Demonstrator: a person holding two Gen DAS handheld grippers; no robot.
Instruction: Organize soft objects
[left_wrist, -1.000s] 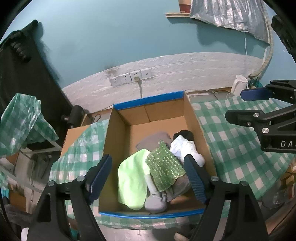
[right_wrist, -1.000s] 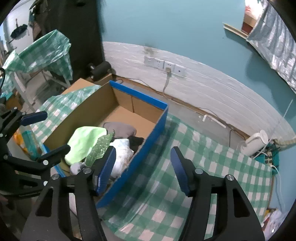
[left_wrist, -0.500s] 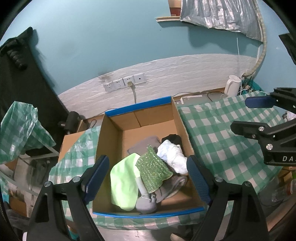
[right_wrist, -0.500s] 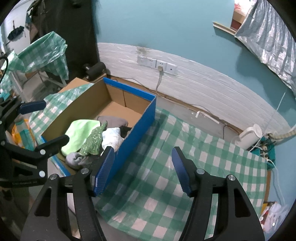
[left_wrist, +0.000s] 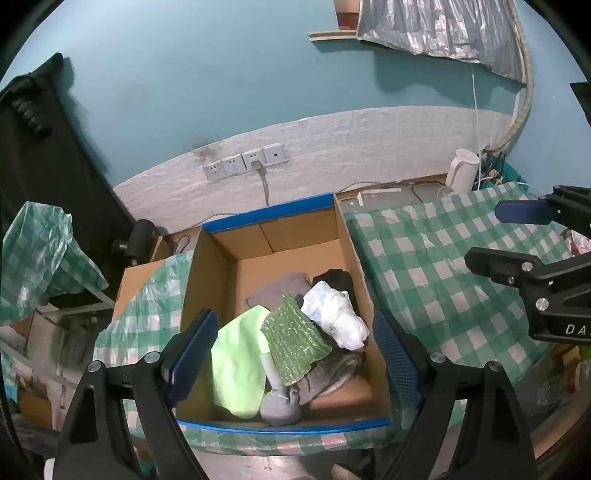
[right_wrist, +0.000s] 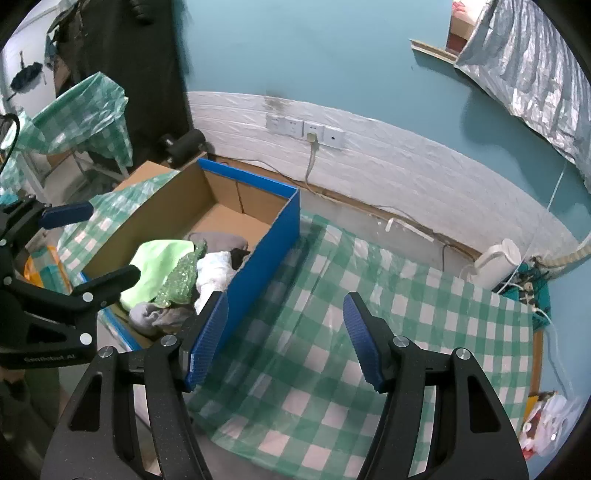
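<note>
A cardboard box with blue rims (left_wrist: 269, 218) (right_wrist: 258, 266) sits on a green checked tablecloth (left_wrist: 436, 273) (right_wrist: 332, 332). In it lie a light green cloth (left_wrist: 240, 358) (right_wrist: 155, 258), a green sparkly cloth (left_wrist: 291, 336) (right_wrist: 181, 280), a white cloth bundle (left_wrist: 332, 314) (right_wrist: 214, 269), grey socks (left_wrist: 280, 402) (right_wrist: 155, 314), a grey cloth (left_wrist: 280, 288) and a black item (left_wrist: 336, 278). My left gripper (left_wrist: 291, 354) is open and empty above the box's near end. My right gripper (right_wrist: 286, 336) is open and empty above the bare tablecloth to the right of the box; it also shows in the left wrist view (left_wrist: 513, 236).
A white kettle (left_wrist: 461, 171) (right_wrist: 495, 266) and cables stand at the table's back right by the wall. Wall sockets (left_wrist: 243, 166) sit behind the box. A second checked-covered stand (left_wrist: 33, 258) (right_wrist: 81, 118) is at the left. A plastic bag (right_wrist: 546, 424) lies at the right.
Both grippers have pulled back and up from the box, so the box looks smaller and more tablecloth shows. The cloths in the box have not moved.
</note>
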